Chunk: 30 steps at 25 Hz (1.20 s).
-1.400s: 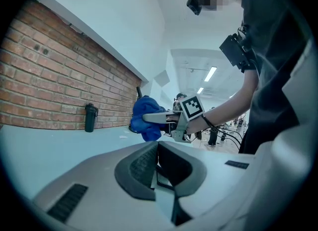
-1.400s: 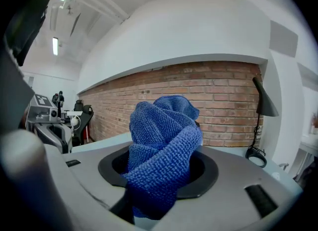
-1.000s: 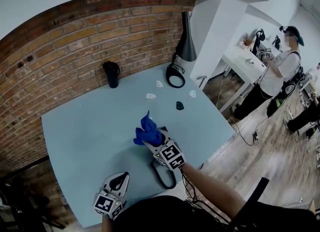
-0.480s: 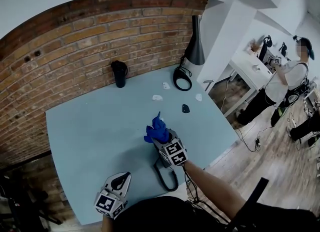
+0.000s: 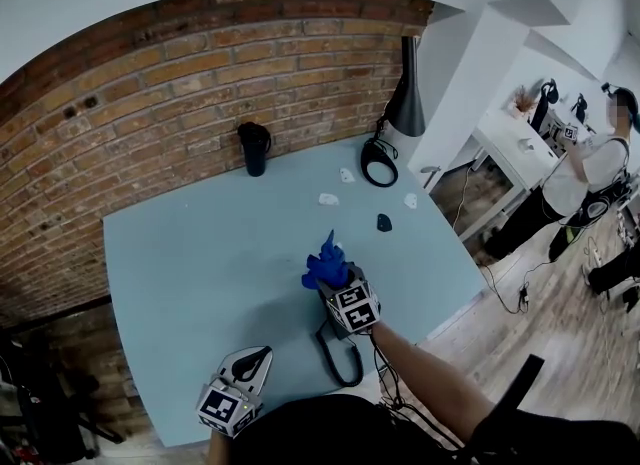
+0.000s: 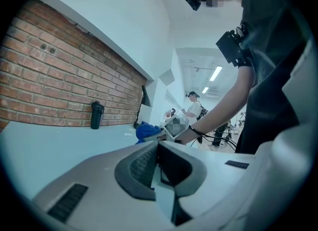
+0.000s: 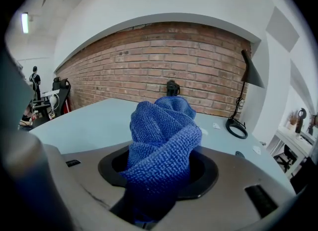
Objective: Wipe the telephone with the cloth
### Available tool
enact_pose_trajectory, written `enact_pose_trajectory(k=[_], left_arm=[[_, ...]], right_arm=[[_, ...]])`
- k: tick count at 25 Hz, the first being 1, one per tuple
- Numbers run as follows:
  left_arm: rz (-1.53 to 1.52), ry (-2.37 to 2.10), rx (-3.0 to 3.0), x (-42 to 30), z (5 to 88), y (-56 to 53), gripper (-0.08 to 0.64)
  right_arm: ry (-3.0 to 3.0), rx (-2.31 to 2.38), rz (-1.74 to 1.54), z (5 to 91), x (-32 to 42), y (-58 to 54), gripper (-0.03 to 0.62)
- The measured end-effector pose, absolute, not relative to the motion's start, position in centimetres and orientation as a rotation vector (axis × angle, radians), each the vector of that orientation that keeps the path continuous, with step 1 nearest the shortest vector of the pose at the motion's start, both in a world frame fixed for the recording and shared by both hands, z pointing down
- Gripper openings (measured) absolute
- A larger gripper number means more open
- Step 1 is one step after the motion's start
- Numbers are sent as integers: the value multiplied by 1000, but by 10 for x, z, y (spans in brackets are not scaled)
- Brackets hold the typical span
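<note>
On my feed the right claw (image 7: 159, 175) is clamped on the blue cloth (image 7: 161, 135), which bunches up between the jaws and stands out past them in a twisted wad. From the head view, that claw (image 5: 335, 281) is over the near middle of the pale blue surface (image 5: 190, 263), with the cloth (image 5: 325, 265) pointing away from me toward the brick wall (image 5: 200, 83). Just beneath and behind it, at the near edge, lies a black looped shape (image 5: 340, 358); I cannot tell whether that is the telephone. My left claw (image 6: 159, 148) has its jaws brought together at the tips with nothing between them. It sits low at the near edge of the surface, well apart from the cloth. A black bottle (image 5: 254, 148) stands upright at the far side against the wall. To its right is a black lamp (image 5: 405, 103), with a ring-shaped base (image 5: 380, 163). A few small white scraps (image 5: 328, 199) and one dark bit (image 5: 385, 222) are scattered between the lamp and the cloth. Another person (image 5: 580, 173) stands by a white desk off to the right.
</note>
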<state>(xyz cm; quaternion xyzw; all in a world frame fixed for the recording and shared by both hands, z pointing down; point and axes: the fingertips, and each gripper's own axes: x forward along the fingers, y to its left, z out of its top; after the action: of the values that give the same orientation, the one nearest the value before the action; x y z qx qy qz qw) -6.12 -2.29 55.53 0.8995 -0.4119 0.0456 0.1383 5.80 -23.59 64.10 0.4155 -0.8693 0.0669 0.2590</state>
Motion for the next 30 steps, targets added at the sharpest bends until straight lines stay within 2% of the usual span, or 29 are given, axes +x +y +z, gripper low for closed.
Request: enact_pose_trajectory(k=[30], left_arm=[[173, -1015, 2673, -33, 566, -10, 0]], right_arm=[[-2285, 1128, 400, 689, 97, -152, 218]])
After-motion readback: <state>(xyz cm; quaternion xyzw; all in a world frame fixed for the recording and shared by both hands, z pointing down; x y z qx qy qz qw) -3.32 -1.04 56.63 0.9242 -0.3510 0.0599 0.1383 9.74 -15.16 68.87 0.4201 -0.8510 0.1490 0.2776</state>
